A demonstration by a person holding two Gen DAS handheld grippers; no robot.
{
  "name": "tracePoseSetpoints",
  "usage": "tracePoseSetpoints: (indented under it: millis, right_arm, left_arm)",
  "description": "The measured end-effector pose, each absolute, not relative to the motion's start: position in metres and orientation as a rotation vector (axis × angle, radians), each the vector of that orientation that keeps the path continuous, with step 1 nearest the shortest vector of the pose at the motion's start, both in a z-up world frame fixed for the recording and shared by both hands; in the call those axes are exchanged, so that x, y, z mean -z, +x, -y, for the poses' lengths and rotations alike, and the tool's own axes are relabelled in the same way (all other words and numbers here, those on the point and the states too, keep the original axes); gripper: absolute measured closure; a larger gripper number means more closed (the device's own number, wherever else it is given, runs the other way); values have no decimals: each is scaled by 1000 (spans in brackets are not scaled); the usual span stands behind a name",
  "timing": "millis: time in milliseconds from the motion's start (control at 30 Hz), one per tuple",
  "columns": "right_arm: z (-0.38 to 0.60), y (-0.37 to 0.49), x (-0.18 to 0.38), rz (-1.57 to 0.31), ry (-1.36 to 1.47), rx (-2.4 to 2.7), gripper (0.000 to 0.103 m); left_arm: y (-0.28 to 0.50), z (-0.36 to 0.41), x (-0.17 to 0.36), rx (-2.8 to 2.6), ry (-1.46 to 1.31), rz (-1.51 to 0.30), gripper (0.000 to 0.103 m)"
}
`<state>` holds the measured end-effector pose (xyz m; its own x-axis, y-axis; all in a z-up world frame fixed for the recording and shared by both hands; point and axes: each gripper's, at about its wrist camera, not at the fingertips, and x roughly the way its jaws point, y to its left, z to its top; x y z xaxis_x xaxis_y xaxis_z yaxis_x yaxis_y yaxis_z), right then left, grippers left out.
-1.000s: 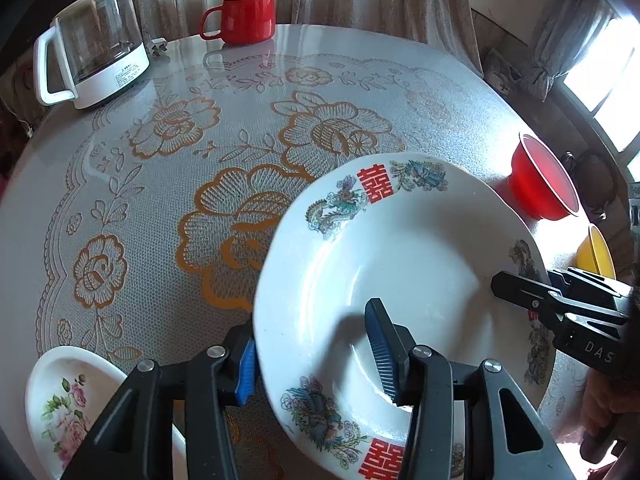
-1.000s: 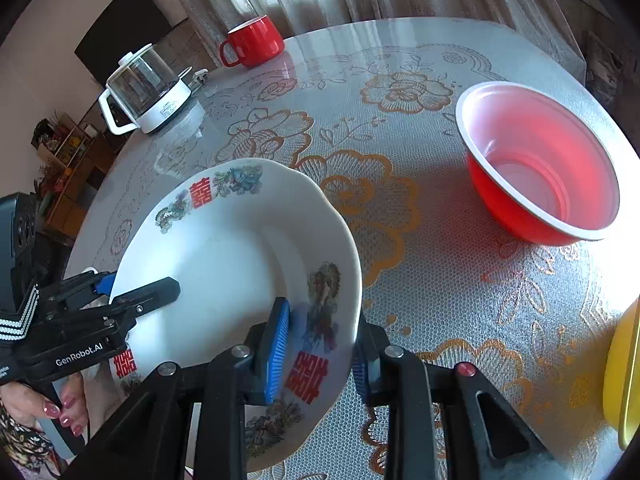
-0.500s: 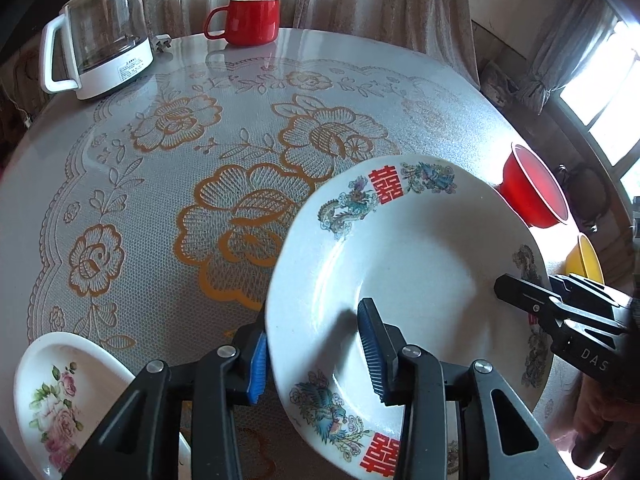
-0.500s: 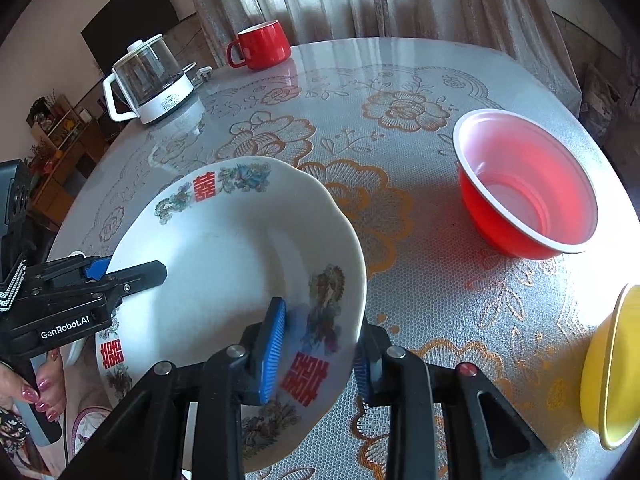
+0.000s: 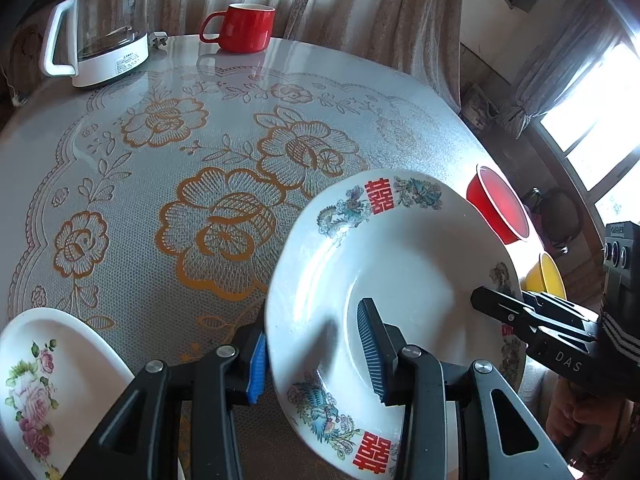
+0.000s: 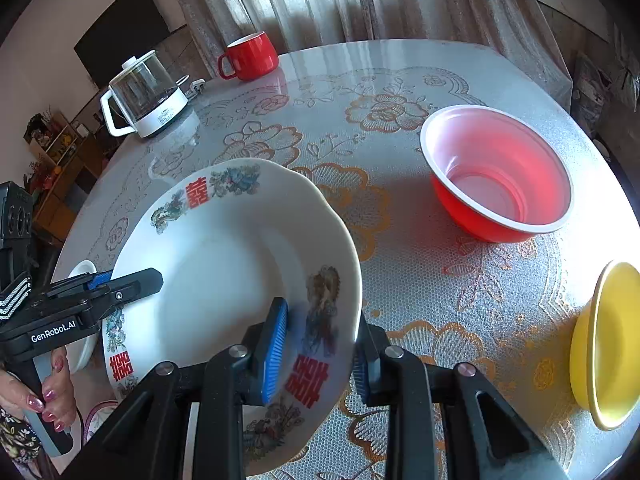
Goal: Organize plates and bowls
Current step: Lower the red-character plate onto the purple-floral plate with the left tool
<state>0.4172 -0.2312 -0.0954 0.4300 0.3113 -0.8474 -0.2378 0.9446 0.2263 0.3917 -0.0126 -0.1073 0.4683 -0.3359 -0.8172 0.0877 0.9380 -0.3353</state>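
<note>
Left wrist view: the left claw [image 5: 316,354] and right claw [image 6: 318,346] each pinch opposite rims of the decorated plate [image 5: 404,276], tilted above the surface [image 5: 168,168]; the red bowl [image 6: 496,172] sits beyond the plate.

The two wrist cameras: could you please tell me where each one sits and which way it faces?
Left wrist view: on the left claw, looking down across the patterned plate toward the kettle; the right claw enters opposite.
Right wrist view: on the right claw, facing the plate and red bowl; the left claw and a hand show.
Shared: plate, kettle, red mug, both claws.
</note>
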Motion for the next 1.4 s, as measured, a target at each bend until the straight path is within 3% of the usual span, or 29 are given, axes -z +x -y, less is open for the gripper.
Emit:
tracePoseSetpoints:
  millis: [667,1400]
  right_arm:
    - [233,355,45,-1026,131,-416,74]
    - [212,262,48,-1075,111,-456,74]
  left_arm:
    - [311,-2,55,285,-323,-957,62]
    - [214,-19,68,242,-324,-977,62]
